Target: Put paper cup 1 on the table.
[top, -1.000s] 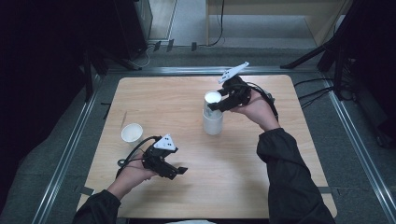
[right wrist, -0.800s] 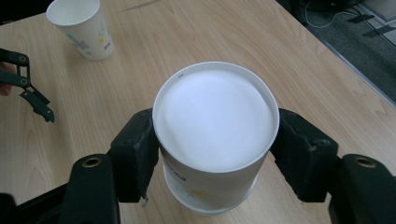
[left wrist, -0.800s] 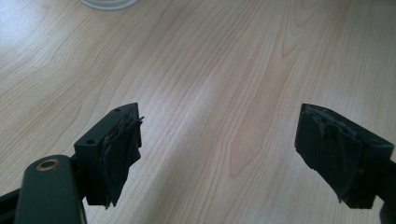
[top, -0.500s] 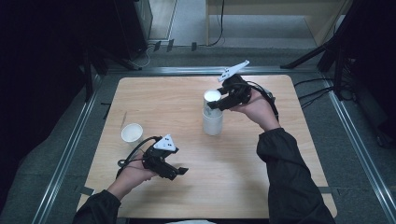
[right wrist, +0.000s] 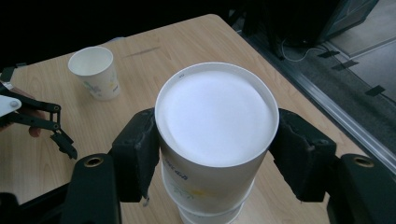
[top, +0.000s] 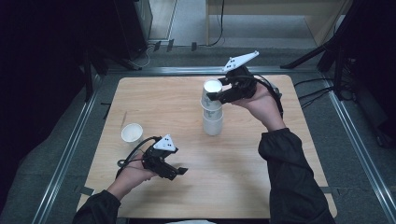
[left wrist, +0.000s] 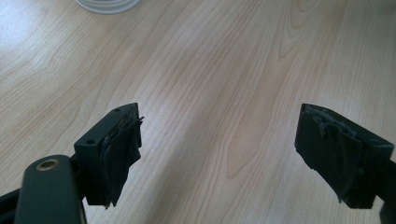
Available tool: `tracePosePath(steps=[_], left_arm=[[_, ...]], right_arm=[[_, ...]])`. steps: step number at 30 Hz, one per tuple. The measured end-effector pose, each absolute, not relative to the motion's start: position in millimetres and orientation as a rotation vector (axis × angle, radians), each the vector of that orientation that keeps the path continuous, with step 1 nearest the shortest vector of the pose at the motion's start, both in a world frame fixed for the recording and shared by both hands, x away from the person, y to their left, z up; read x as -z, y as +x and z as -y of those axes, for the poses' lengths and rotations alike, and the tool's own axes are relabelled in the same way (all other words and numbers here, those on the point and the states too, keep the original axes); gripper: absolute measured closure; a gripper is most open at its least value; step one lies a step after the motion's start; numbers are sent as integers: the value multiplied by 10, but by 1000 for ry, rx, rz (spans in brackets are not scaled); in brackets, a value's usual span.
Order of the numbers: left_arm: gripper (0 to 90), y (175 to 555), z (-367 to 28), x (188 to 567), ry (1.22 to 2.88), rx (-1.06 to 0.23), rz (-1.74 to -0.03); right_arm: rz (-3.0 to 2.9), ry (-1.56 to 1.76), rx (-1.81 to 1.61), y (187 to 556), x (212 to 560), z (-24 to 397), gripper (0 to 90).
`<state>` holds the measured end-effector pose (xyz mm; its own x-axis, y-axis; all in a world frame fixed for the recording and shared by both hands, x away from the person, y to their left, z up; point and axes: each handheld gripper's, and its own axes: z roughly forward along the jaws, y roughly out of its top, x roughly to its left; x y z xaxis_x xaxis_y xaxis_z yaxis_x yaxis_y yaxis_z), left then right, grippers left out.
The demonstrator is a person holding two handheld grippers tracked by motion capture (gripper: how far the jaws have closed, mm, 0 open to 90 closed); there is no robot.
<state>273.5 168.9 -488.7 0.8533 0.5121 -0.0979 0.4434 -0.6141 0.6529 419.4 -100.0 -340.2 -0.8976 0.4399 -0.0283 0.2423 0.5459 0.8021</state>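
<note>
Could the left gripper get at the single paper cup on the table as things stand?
Probably yes: the left gripper is open and holds nothing, and bare table lies between it and the single cup.

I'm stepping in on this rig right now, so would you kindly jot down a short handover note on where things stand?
Right gripper: jaws have just been closing and are now clamped on the top cup of the inverted cup stack, which looks partly raised off the cups below.
Left gripper: open, holding nothing, low over the table at the near left.
Single cup: upright, mouth up, at the table's left, apart from both grippers.
Done: top cup gripped.
Left, probably: pull it free of the stack and set it down; the lower cups remain stacked.
</note>
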Motion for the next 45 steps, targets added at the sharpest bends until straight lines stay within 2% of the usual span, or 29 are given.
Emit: tracePosePath(steps=[13, 19, 25, 29, 32, 40, 42, 45], left_arm=[[158, 2742, -1711, 4869, 2285, -124, -673], [160, 2750, -1735, 4854, 2256, -127, -678], [163, 2811, -1739, 4850, 2228, -103, -699], [164, 2826, -1728, 4831, 2215, -141, -696], [164, 2850, -1704, 4799, 2222, -82, -704], [160, 2903, -1653, 4766, 2225, -32, -701], [124, 2927, -1651, 4777, 2235, -35, -702], [121, 2965, -1648, 4794, 2246, -17, -714]], right_arm=[[-2515, 520, -1321, 3914, 3102, 1106, 356], [-2535, 506, -1382, 3730, 3096, 1166, 356], [-2584, 524, -1346, 3558, 3224, 1234, 356], [-2599, 547, -1334, 3489, 3340, 1265, 356], [-2620, 530, -1324, 3424, 3466, 1268, 357], [-2681, 482, -1319, 3322, 3826, 1215, 356], [-2690, 478, -1325, 3310, 3922, 1217, 355], [-2724, 471, -1362, 3302, 4053, 1236, 356]])
